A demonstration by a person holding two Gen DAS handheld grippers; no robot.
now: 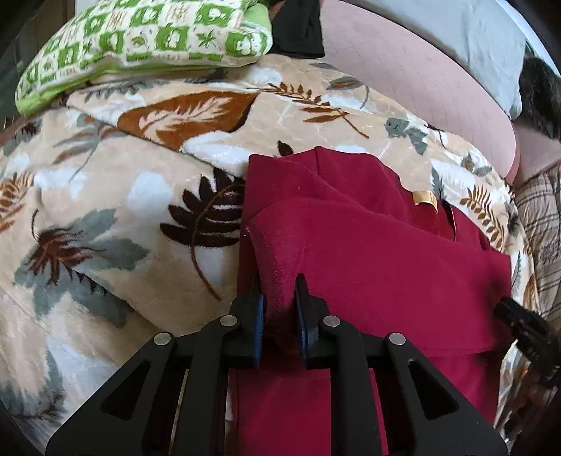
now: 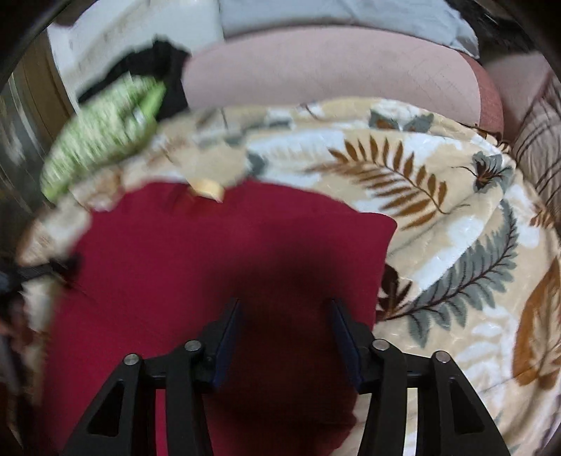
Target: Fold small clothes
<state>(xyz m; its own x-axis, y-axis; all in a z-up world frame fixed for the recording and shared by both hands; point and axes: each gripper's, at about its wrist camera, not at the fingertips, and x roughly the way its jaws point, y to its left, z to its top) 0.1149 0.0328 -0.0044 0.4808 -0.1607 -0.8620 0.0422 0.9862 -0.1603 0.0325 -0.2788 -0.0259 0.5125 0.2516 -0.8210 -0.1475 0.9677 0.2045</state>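
With the left gripper clamped on a fold of the red garment lying on the leaf-print blanket, lay that flap flat, edges aligned, while the right gripper, jaws apart and apparently empty above it, steadies the cloth.

Soft daylight, fisheye-warped edges, right view motion-blurred

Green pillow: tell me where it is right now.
The green pillow lies at the upper left of both wrist views, on the far edge of the leaf blanket, beyond the red garment and beside a black cloth.
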